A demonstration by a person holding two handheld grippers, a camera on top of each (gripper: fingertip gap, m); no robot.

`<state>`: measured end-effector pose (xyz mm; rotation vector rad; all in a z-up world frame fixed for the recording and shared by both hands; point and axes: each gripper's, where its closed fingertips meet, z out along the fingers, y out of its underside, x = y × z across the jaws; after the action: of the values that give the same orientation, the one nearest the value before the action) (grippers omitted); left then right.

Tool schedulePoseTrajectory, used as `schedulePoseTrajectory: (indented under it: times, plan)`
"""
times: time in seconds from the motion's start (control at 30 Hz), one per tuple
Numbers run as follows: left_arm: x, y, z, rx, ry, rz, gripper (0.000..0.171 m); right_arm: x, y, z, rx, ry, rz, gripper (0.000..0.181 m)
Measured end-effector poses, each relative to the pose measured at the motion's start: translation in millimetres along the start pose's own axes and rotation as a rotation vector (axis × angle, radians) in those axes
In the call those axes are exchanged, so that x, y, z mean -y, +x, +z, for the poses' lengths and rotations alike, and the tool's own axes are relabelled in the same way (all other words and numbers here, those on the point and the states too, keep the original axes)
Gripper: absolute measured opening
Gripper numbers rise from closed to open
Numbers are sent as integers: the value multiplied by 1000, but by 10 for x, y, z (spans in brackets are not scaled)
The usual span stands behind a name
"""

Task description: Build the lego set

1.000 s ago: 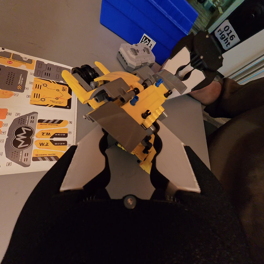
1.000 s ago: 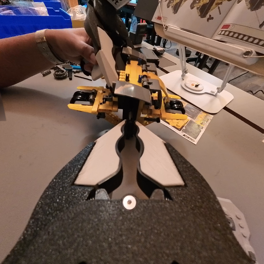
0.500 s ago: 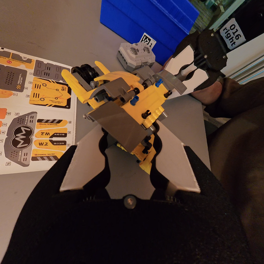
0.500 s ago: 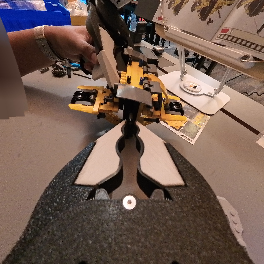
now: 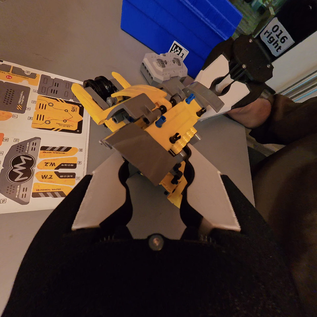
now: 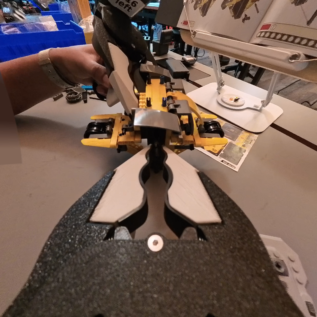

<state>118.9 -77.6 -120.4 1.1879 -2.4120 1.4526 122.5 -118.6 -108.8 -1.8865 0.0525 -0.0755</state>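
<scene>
Both wrist views close, opposed, sharing brick model [image 5: 151, 123].

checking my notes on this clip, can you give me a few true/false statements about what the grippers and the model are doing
1. Both grippers grip the yellow model. True: the left gripper clamps one end, the right gripper the other.
2. The model lies flat on the table. False: it is held above it.
3. A sticker sheet lies on the table beside the model. True.
4. The grey block is clamped in the right gripper. False: it sits on the table by the blue bin.
5. The model has black wheels on both sides. True.
</scene>
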Motion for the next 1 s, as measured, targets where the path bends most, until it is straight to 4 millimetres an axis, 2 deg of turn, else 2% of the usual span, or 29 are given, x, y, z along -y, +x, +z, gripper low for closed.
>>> schedulePoseTrajectory:
  times: [0.3, 0.6, 0.73, 1.0]
  plan:
    - [0, 14, 15, 2, -1, -4, 58, 11, -4, 32, 6, 16, 23, 6]
    - [17, 9, 20, 9, -7, -17, 58, -4, 12, 34, -12, -3, -26, 7]
    - [16, 12, 22, 14, -11, -22, 58, -46, 46, 12, -48, -35, -81, 22]
    - [10, 13, 16, 1, -10, -10, 58, -15, 45, -22, 1, -4, -6, 26]
